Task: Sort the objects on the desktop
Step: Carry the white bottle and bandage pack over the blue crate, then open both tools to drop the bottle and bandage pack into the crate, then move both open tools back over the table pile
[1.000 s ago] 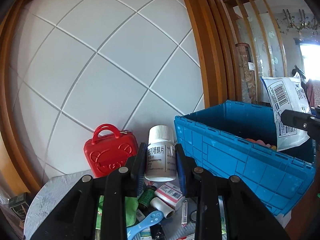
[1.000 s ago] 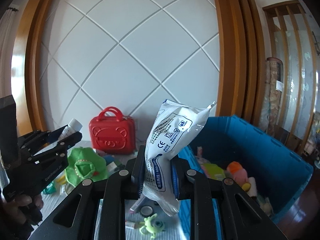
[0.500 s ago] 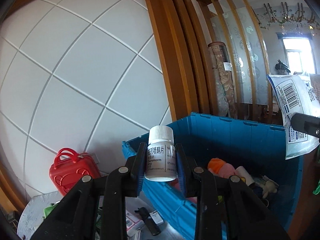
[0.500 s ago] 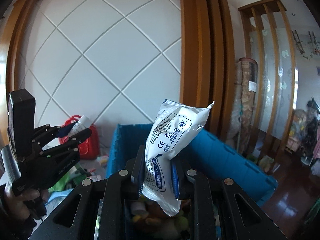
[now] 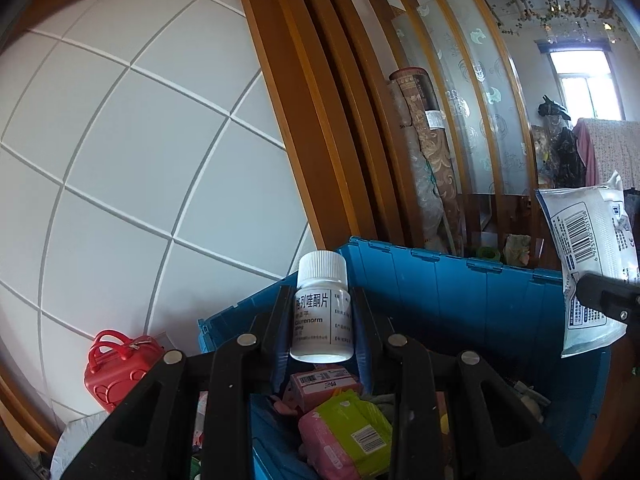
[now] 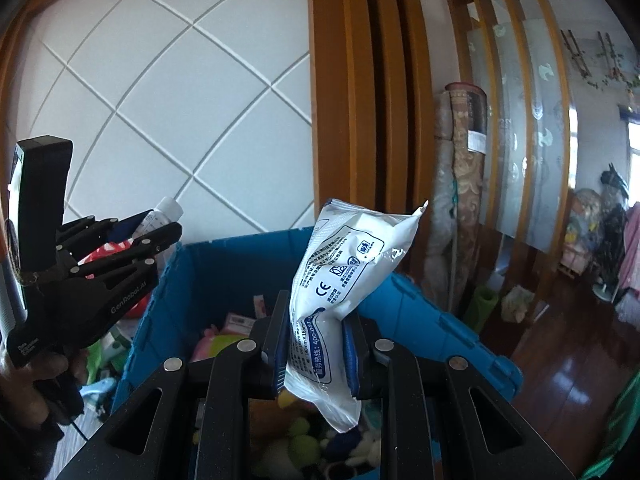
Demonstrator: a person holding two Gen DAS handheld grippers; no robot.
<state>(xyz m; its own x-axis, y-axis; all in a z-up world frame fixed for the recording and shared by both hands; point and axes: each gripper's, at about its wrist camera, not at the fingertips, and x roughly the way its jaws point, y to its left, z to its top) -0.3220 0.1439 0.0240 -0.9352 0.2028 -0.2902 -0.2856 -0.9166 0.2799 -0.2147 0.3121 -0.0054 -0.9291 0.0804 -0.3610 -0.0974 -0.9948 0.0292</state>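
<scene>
In the left wrist view, the left tool [image 5: 322, 320] is clamped on an upright white pill bottle [image 5: 322, 308], held above the near wall of the blue crate [image 5: 460, 296], where pink and green packets [image 5: 344, 436] lie inside; a red toy suitcase [image 5: 120, 372] stands on the table to the left, and the white pouch [image 5: 592, 264] shows at the right edge. In the right wrist view, the right tool [image 6: 316, 344] pinches that white pouch [image 6: 344, 276] by its lower half over the open blue crate [image 6: 424, 320], which holds soft toys [image 6: 304, 436]. At the left of this view a person's hand [image 6: 28, 384] carries the left tool [image 6: 160, 226], the pill bottle [image 6: 160, 218] between its fingers beside the crate's left wall.
</scene>
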